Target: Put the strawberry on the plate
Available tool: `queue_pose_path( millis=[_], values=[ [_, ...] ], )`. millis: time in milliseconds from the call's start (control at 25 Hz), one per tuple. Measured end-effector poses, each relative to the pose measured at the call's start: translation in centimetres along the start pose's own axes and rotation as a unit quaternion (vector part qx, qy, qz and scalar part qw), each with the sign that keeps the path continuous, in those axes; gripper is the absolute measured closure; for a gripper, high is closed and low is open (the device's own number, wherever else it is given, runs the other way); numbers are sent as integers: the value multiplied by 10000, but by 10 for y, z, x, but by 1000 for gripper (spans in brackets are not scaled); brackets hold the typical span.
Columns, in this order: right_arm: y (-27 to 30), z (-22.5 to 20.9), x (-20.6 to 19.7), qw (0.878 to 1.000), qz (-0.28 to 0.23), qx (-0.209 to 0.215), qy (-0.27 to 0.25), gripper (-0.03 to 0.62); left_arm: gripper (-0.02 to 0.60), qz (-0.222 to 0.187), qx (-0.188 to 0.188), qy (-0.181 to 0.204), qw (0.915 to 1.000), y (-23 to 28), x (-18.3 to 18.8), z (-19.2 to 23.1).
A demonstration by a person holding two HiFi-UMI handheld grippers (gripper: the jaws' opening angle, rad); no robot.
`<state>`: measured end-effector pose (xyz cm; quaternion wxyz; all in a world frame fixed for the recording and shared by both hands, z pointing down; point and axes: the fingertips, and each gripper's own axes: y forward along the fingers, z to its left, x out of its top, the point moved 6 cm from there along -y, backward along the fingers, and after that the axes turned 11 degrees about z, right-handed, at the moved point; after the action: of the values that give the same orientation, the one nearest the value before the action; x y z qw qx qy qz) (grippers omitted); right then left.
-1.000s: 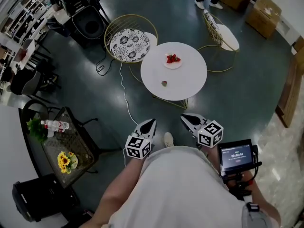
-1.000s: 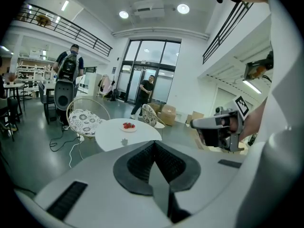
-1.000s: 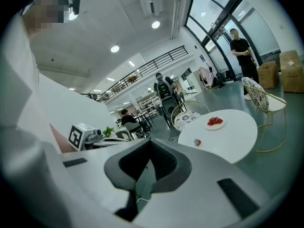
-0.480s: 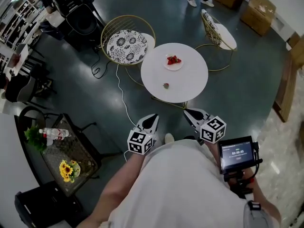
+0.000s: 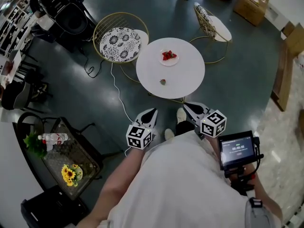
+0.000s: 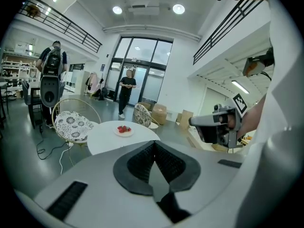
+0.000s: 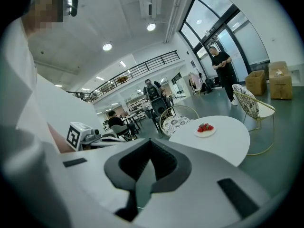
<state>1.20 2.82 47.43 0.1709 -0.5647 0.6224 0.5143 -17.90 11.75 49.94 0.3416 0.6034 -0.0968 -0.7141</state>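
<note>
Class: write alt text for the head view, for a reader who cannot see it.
From above: a round white table holds a plate of strawberries and one loose strawberry nearer the person. Short of it, the left hand-held gripper and right hand-held gripper, both shut, point towards it.

A dark grey floor point(image 5: 237, 94) lies under a round white worktop point(image 5: 185, 77). Beside the worktop stand a gold wire chair point(image 5: 121, 42) with a patterned cushion and a second chair point(image 5: 212, 26). Cardboard boxes point(image 5: 251, 4) sit farther off. Tall glass doors point(image 6: 137, 75) and ceiling spotlights point(image 6: 179, 8) brighten white walls point(image 6: 183, 80).
</note>
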Motion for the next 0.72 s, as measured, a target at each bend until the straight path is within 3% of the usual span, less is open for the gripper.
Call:
queue_pose_path(
  millis=[440,720],
  values=[
    [22,-3,17,9999,127,102,-9,588,575,7,58,-101,9999,-1,12,15],
    [43,-49,35,9994,266,218,80,588,575,180,155,-205,9995,38,27,38]
  ],
)
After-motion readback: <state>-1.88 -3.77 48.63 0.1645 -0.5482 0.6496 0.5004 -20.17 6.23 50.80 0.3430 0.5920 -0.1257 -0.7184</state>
